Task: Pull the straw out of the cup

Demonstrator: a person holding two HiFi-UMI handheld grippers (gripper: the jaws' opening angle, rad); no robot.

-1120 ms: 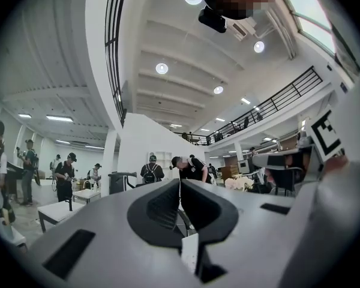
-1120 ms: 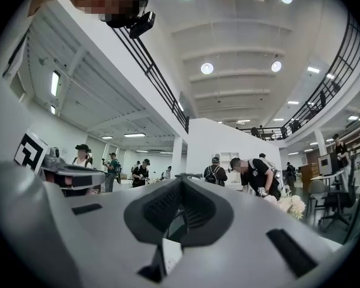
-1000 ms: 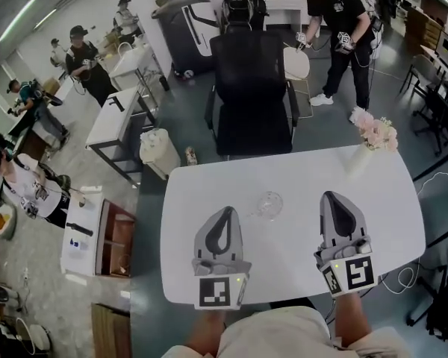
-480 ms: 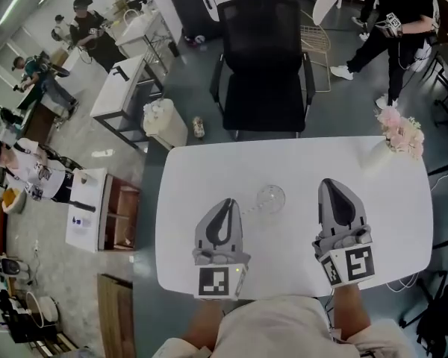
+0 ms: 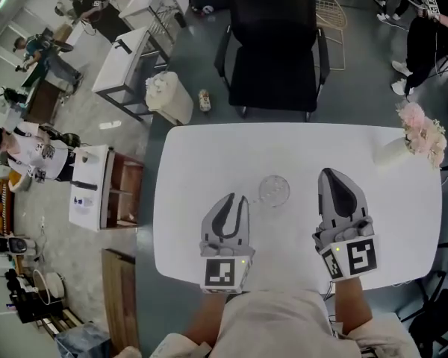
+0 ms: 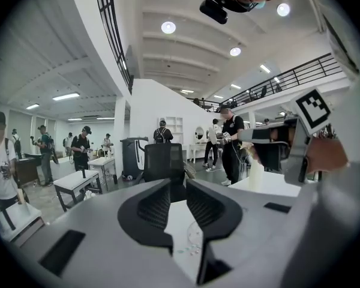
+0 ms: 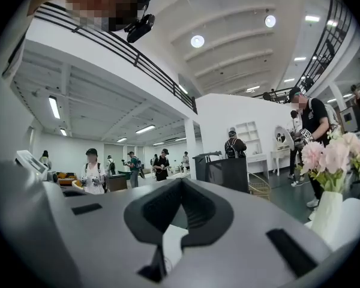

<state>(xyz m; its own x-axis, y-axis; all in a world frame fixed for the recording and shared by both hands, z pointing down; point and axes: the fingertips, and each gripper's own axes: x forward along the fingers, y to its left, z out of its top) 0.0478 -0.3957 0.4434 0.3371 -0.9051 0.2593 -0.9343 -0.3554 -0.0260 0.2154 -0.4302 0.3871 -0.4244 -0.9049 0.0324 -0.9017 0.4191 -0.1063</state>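
A clear glass cup [image 5: 273,191] stands upright near the middle of the white table [image 5: 201,155]. A thin clear straw [image 5: 255,203] leans out of it to the left, faint and hard to make out. My left gripper [image 5: 235,198] lies just left of the cup, tips near the straw; its jaws are opening, with a narrow gap and nothing pressed between the pads. In the left gripper view the left gripper [image 6: 179,185] shows bare table and a faint glint of glass low in the gap. My right gripper [image 5: 330,173] is to the cup's right, apart from it, shut and empty; the right gripper view shows its tips [image 7: 181,181] meeting.
A white vase of pink flowers [image 5: 418,129] stands at the table's far right corner. A black office chair [image 5: 272,43] sits behind the far edge. Desks [image 5: 131,66] and several people fill the floor at the left.
The left jaws have parted from shut. Both grippers have sunk toward the table, and the left tips sit a little nearer the cup.
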